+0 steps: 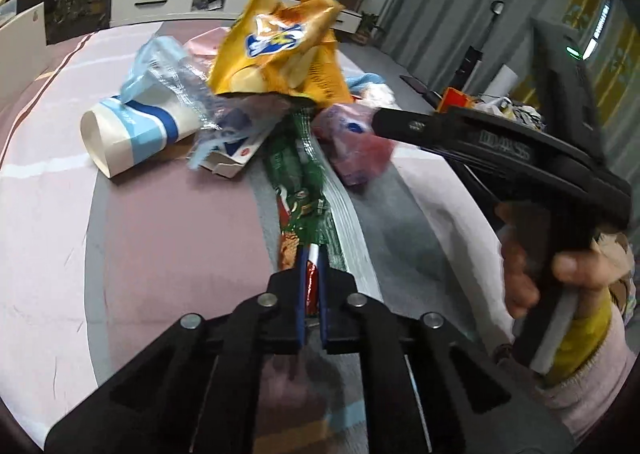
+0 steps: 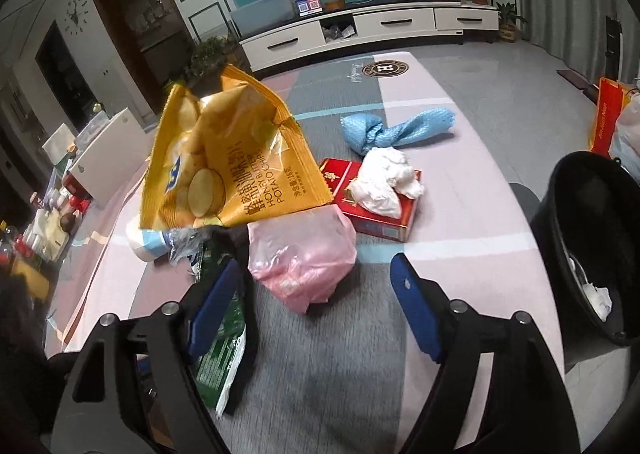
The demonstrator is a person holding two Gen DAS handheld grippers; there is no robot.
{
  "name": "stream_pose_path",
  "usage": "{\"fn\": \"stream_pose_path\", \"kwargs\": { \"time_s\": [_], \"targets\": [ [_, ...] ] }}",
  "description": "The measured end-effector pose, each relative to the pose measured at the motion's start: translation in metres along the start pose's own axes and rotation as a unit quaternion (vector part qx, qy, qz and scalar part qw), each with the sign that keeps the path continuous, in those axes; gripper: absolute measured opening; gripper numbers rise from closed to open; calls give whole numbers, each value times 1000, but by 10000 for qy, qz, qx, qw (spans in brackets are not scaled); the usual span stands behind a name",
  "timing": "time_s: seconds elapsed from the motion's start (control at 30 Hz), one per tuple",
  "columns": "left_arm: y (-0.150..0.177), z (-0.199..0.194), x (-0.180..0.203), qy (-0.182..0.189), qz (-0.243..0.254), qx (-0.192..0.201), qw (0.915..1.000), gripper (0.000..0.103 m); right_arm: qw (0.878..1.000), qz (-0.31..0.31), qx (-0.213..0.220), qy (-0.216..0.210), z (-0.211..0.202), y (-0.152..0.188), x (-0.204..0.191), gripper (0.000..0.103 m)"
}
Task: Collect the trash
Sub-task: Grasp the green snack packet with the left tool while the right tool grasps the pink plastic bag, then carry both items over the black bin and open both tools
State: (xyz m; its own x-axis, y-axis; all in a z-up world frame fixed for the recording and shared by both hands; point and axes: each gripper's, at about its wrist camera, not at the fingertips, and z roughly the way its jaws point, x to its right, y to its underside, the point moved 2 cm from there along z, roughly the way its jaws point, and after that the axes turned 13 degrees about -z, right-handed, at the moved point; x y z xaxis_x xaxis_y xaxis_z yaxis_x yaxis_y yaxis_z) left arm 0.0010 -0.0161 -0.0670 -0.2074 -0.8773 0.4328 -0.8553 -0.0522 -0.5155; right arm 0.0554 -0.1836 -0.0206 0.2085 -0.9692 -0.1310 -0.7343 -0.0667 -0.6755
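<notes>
- While the left gripper (image 1: 312, 254) clamps the green wrapper (image 1: 300, 182), its long axis runs straight away from the fingers.
- Right gripper (image 2: 316, 294) gapes over the pink bag (image 2: 300, 258).

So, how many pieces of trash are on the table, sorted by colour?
Yellow: 1, chip bag
Green: 1, wrapper
Pink: 1, plastic bag
Red: 1, box
White: 2, tissue, paper cup
Blue: 2, knotted bag, clear film
Total: 8

The crumpled yellow foil chip bag (image 2: 236, 166) reads "HONEY BUTTER POTATO CHIPS"; the round dark emblem (image 2: 387, 69) on the far tabletop bears "H".
</notes>
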Motion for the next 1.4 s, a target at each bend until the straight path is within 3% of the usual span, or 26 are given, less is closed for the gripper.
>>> {"fn": "stream_pose_path", "kwargs": {
  "time_s": [0.2, 0.27, 0.4, 0.47, 0.63, 0.87, 1.4],
  "targets": [
    [6, -6, 3, 271, -96, -171, 9994, 6, 9994, -332, 35, -20, 6, -7, -9, 76],
    [6, -10, 2, 375, -170, -202, 9989, 6, 9991, -420, -37, -29, 10, -6, -11, 59],
    [9, -17, -4, 440, -245, -264, 9984, 6, 9989, -449, -20, -95, 7, -1, -12, 54],
    [13, -19, -7, 435, -292, -330, 9981, 5, 9991, -420, 1, -112, 1, 3, -11, 47],
    [21, -35, -12, 373, -424, -360, 9978, 6, 9992, -337, 78, -179, -25, 22, -12, 45],
    [23, -71, -4, 208, -470, -56, 9987, 6, 9981, -311, 396, -365, -79, 36, -13, 45],
    [15, -127, 33, 92, -343, 606, 9975, 6, 9871, -32, 1467, -643, -156, 28, 7, 45]
  ]
}}
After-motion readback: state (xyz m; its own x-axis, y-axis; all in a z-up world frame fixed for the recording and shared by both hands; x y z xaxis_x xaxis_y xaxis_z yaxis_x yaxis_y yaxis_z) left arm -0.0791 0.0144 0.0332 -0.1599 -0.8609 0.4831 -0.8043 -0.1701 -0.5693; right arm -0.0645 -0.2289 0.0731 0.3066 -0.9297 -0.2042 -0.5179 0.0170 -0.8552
